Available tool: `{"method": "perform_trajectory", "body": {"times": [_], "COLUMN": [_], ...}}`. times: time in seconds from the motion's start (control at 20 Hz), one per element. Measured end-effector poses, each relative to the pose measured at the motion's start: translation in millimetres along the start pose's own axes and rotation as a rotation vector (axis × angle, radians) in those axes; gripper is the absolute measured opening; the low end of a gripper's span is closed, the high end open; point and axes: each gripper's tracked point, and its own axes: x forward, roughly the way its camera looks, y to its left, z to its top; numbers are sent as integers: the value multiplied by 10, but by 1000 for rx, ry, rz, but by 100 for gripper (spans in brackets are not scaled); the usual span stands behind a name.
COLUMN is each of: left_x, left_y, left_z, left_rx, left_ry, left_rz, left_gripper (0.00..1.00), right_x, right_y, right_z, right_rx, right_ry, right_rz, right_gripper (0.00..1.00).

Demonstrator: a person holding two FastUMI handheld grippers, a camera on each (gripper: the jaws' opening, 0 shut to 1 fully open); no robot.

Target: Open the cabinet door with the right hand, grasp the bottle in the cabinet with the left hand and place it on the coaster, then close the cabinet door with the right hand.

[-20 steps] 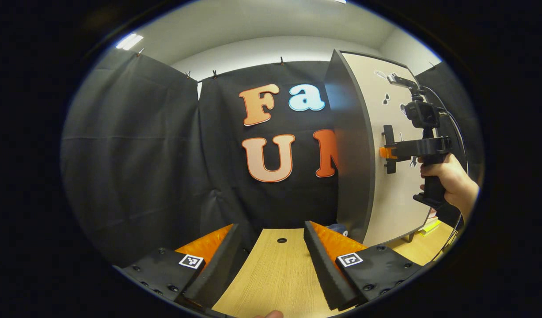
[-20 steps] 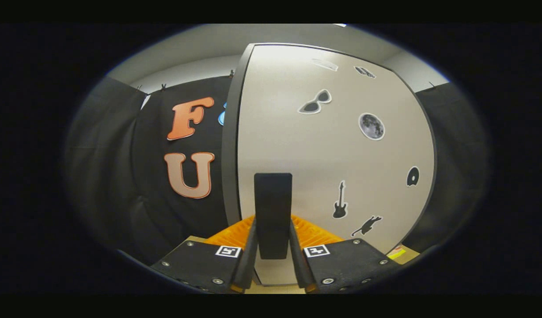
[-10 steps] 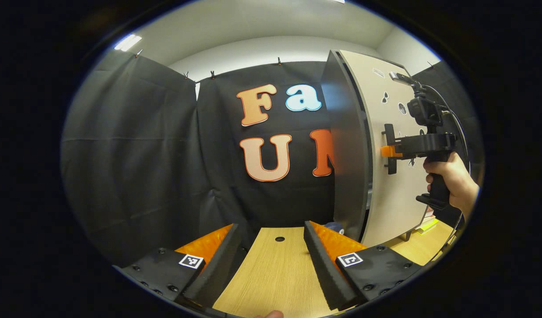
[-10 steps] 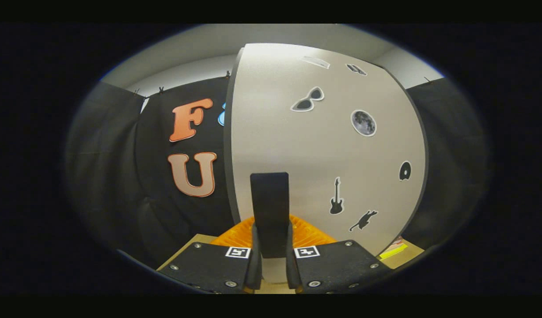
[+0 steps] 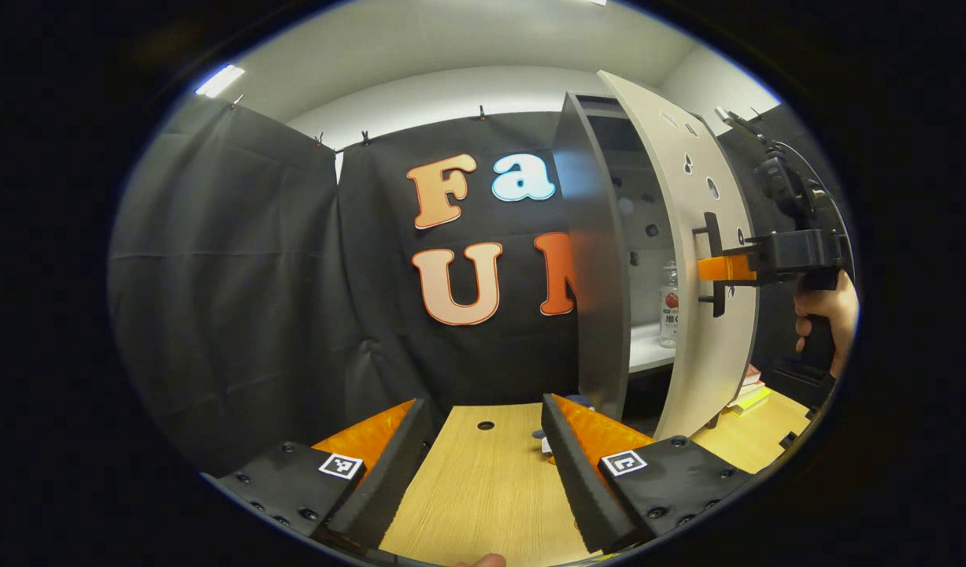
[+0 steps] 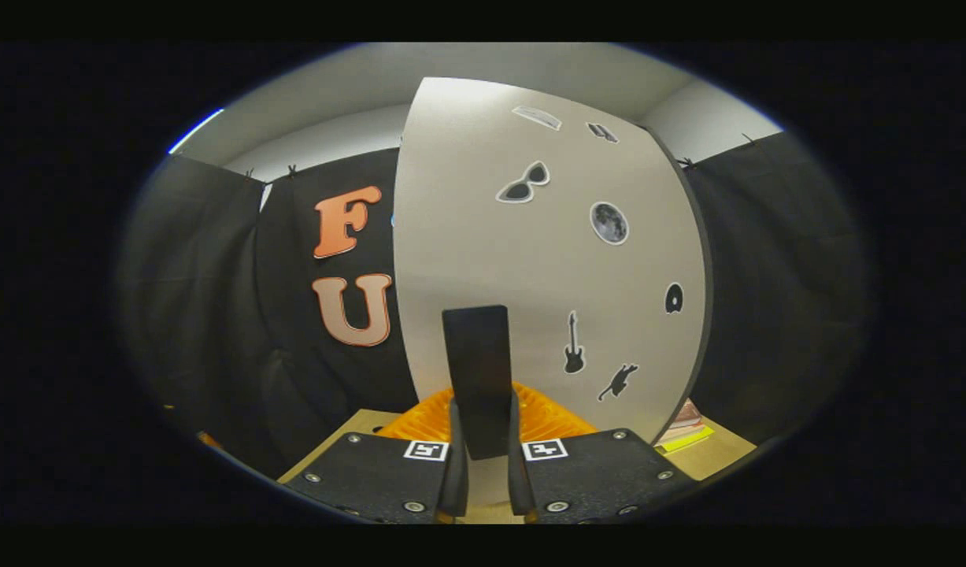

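1. Right gripper view: I see right claw pinching the door handle; cabinet door partly swung out.
2. Left claw spread, idle above the bench.
3. Bottle stands on the cabinet shelf.
4. I'd keep the pull following the hinge arc, opening wider.

Wooden table, perhaps stacked books
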Motion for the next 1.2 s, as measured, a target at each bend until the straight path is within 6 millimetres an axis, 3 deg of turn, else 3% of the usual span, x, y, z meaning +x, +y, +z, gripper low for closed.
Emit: {"method": "perform_trajectory", "body": {"times": [0.25,0.3,0.45,0.6,0.65,1.0,1.2], "left_x": [-37,-38,-64,-71,-85,-184,-226], "left_y": [-82,-112,-206,-343,-405,-860,-1125], "left_z": [-16,-25,-30,-22,-14,19,17], "left_rx": [7,9,16,20,20,10,7], "left_ry": [9,11,15,15,15,11,19], "left_rz": [-6,-10,-22,-41,-51,-116,-150], "left_gripper": [94,94,95,95,95,94,95], "right_x": [-355,-408,-624,-807,-878,-1431,-1637], "right_y": [-220,-260,-428,-590,-643,-1255,-1620], "right_z": [-31,-26,-47,-39,-36,-27,21], "right_rx": [21,23,26,22,18,12,7], "right_ry": [9,3,0,0,-1,-3,0], "right_rz": [-2,-8,-20,-35,-43,-115,-154], "right_gripper": [14,18,14,18,13,16,14]}}
